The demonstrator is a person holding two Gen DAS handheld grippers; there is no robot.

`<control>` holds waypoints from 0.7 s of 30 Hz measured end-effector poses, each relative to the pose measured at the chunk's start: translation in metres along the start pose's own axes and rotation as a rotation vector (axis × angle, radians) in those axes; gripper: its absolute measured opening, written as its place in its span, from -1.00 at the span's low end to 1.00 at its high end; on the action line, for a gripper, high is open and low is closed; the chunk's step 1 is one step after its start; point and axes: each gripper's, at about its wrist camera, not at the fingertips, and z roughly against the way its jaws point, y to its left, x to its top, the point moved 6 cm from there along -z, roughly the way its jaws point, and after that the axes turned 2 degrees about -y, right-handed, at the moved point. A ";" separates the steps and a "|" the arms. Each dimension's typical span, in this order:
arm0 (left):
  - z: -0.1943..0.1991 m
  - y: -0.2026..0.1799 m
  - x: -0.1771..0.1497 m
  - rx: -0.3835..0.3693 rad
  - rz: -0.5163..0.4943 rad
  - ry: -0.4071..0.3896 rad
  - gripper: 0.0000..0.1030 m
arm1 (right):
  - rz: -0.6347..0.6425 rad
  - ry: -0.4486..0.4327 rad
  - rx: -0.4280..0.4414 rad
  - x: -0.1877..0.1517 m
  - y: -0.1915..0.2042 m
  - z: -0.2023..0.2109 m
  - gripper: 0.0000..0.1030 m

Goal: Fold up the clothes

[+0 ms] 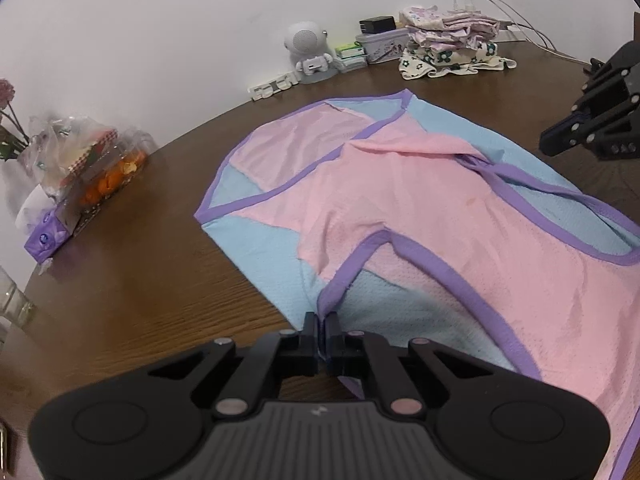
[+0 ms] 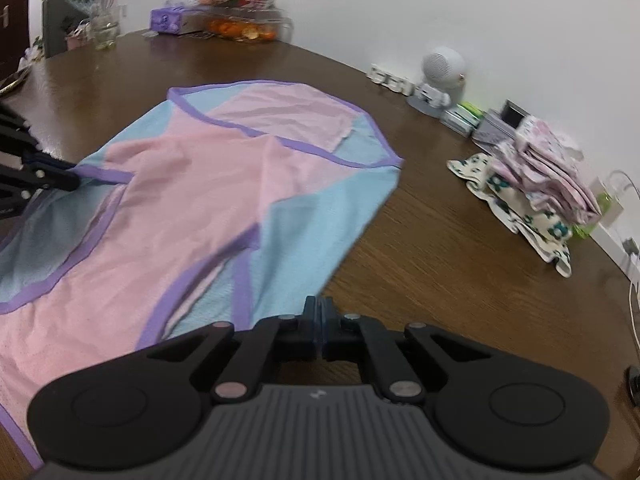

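Note:
A pink and light-blue garment (image 1: pixel 420 200) with purple trim lies spread on the brown wooden table (image 1: pixel 140 280). My left gripper (image 1: pixel 322 322) is shut on the purple trim at the garment's near edge, and cloth runs under its fingers. The right wrist view shows that left gripper (image 2: pixel 60 178) at the far left, its tip on the purple band. My right gripper (image 2: pixel 319 306) is shut at the near edge of the blue panel of the garment (image 2: pixel 192 184), with blue cloth showing between its fingers. From the left wrist view, the right gripper (image 1: pixel 546 144) sits at the garment's right edge.
A stack of folded floral clothes (image 1: pixel 452 44) (image 2: pixel 536 184) lies by the wall, next to a tin and a white round speaker figure (image 1: pixel 308 48). A purple tissue box (image 1: pixel 48 232), bagged snacks (image 1: pixel 100 168) and a glass (image 1: pixel 12 300) stand at the left. White cables (image 1: pixel 520 20) run along the wall.

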 end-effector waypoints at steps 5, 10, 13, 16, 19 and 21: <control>0.001 -0.001 0.005 -0.003 0.005 -0.004 -0.85 | -0.004 -0.023 0.088 0.009 0.017 -0.002 -0.45; -0.002 -0.001 0.003 -0.004 0.005 0.002 -0.91 | 0.042 -0.002 0.086 0.010 0.035 -0.015 -0.96; -0.002 0.002 0.001 -0.002 0.001 0.002 -0.93 | 0.037 0.002 0.059 0.009 0.028 -0.010 -0.97; -0.001 0.005 0.000 0.002 0.004 0.002 -0.93 | 0.013 0.008 0.025 0.008 0.008 -0.005 -0.96; 0.001 0.010 -0.001 0.004 0.018 -0.003 -0.93 | -0.032 0.006 0.027 0.010 -0.006 -0.002 -0.96; 0.003 0.013 -0.002 0.007 0.030 -0.004 -0.93 | -0.047 0.005 0.034 0.010 -0.011 0.000 -0.96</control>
